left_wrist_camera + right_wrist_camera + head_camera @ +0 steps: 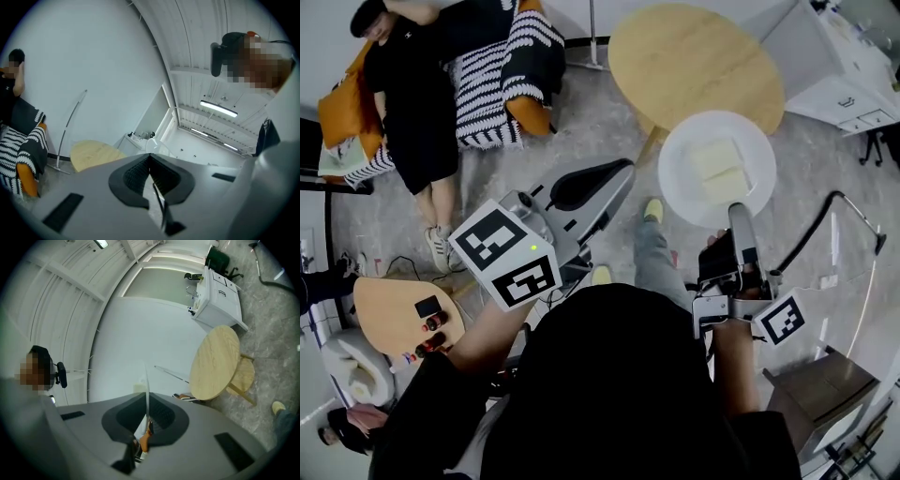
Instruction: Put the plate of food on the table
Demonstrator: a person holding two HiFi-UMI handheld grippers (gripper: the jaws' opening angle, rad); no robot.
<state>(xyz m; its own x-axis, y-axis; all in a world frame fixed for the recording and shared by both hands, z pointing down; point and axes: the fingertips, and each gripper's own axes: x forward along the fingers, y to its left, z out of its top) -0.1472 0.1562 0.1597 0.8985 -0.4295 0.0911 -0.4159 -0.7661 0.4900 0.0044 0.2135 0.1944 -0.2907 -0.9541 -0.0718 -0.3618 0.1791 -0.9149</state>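
A white plate with pale food slices hangs above the floor, just in front of the round wooden table. My right gripper is shut on the plate's near rim. In the right gripper view the plate shows edge-on between the jaws of the right gripper, with the table to the right. My left gripper is held to the left of the plate, shut and with nothing in it. In its own view the left gripper points toward the table.
A person lies on a striped sofa at the upper left. A small wooden side table with small items stands at the lower left. A white cabinet stands at the upper right. A stool sits by the round table.
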